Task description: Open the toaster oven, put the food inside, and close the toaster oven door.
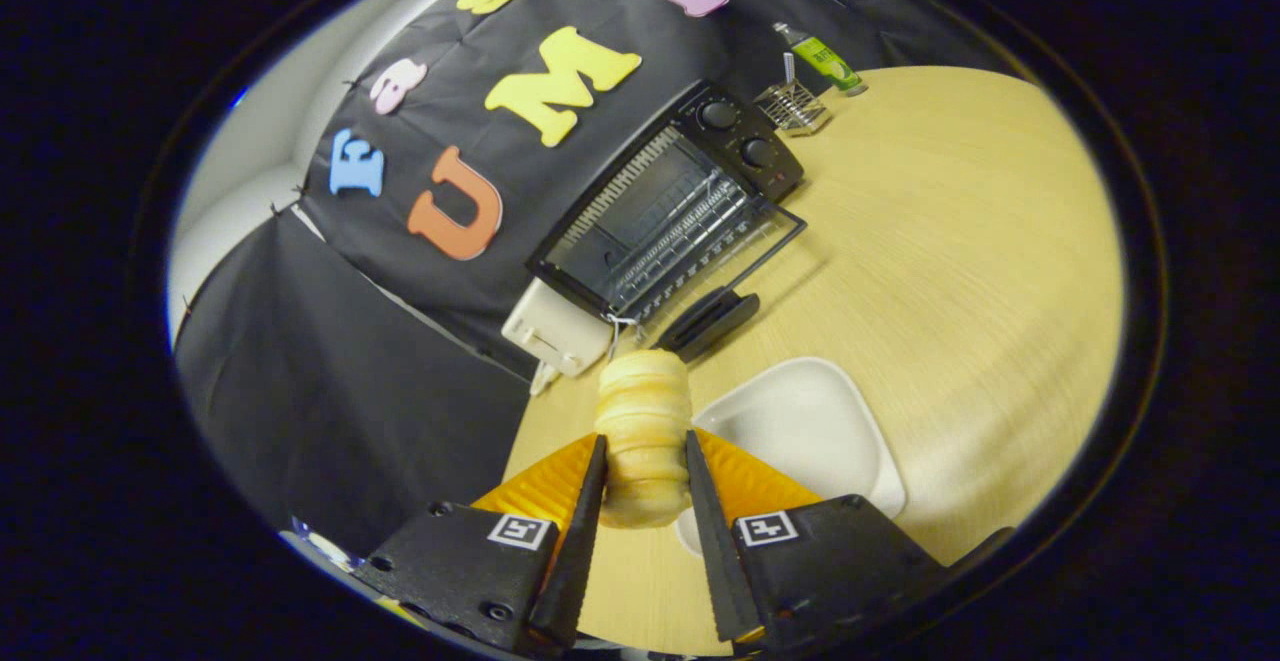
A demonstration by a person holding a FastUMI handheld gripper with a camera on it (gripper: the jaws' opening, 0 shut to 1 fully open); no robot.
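Now the table (pixel 950 241) carries the oven (pixel 680 206), its door (pixel 700 251) already down, well beyond my fingers. My gripper (pixel 645 471) clamps the bread (pixel 643 436) above the plate (pixel 810 431). Next I carry it into the open cavity, I judge.

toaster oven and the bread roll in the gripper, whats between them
In the gripper view, the oven's lowered door with its handle; past that, bare table up to the roll.
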